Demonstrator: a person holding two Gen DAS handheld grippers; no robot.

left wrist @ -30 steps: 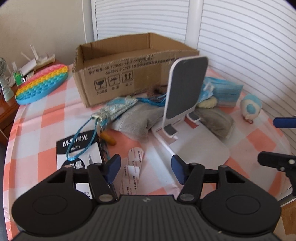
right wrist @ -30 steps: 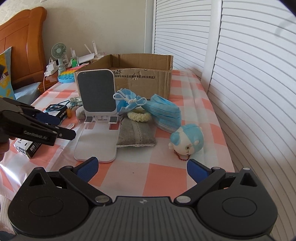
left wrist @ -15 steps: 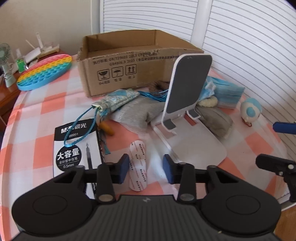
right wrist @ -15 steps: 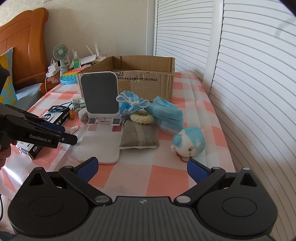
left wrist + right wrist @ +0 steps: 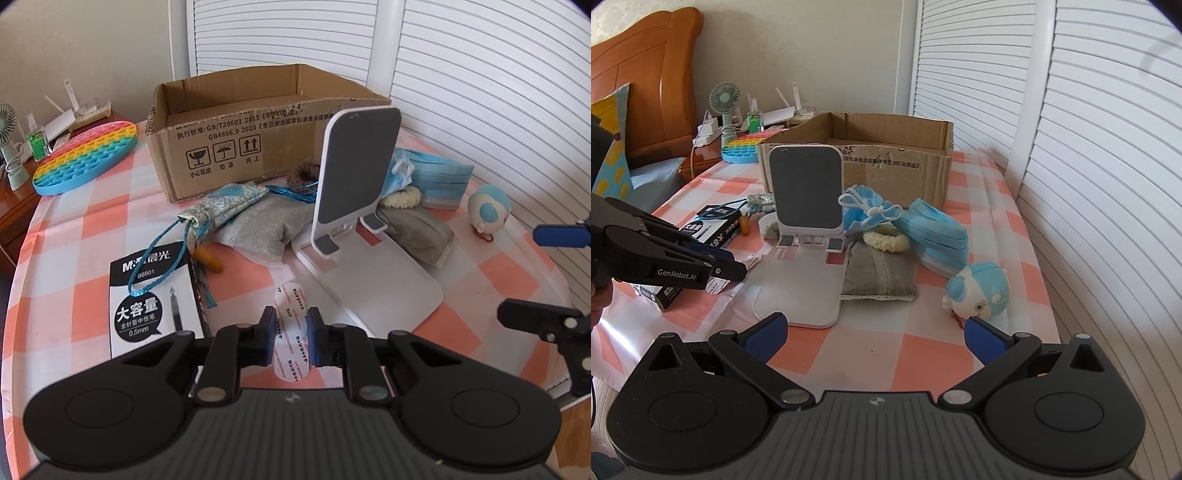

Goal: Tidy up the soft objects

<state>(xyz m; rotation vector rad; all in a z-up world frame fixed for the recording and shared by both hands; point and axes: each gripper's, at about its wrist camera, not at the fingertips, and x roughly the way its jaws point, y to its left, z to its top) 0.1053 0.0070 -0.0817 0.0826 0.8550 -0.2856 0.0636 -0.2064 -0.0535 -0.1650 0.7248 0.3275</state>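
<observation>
The left gripper [image 5: 291, 341] has drawn its jaws in from wide to nearly together over the plaster strips [image 5: 290, 332] near the bench's front edge; the strips show between the pads, though actual pinching is unclear. That suggests a first pick. The right gripper [image 5: 873, 332] hangs wide open, empty. The cardboard box [image 5: 258, 122] waits toward the far edge.
</observation>
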